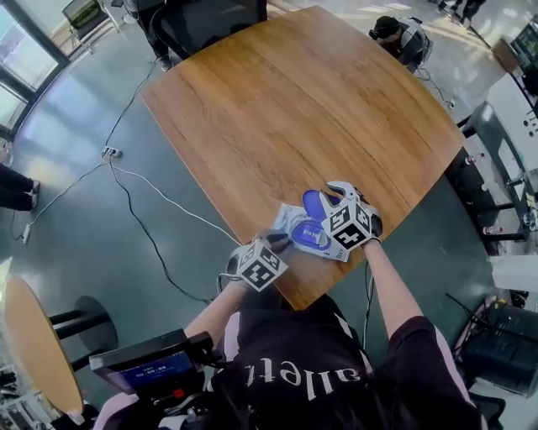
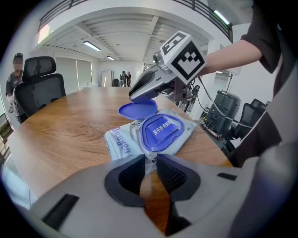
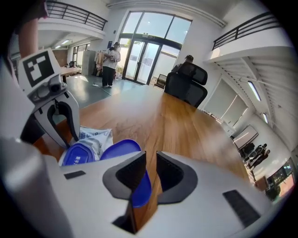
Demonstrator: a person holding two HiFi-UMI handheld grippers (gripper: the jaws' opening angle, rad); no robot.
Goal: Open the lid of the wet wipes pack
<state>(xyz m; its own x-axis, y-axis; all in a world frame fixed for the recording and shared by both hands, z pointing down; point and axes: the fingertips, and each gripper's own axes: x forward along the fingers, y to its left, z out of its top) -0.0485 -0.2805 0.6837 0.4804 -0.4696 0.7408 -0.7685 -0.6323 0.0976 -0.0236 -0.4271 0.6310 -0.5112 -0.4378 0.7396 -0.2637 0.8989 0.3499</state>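
A pale wet wipes pack (image 1: 293, 223) with a blue flip-top frame (image 2: 160, 131) lies near the front edge of the wooden table (image 1: 286, 92). Its round blue lid (image 1: 317, 201) stands lifted off the frame, hinged at the far side. My right gripper (image 1: 328, 201) is shut on that lid (image 3: 119, 150), whose rim shows between the jaws of the right gripper (image 3: 150, 163). My left gripper (image 1: 276, 243) is at the pack's near corner. In the left gripper view the jaws of my left gripper (image 2: 149, 162) are closed to a narrow gap on the pack's edge (image 2: 122, 140).
A black office chair (image 1: 210, 21) stands at the table's far side, and another (image 3: 186, 86) shows in the right gripper view. Cables (image 1: 143, 220) run over the floor to the left. A small round table (image 1: 32, 344) and a screen device (image 1: 150, 366) sit near me.
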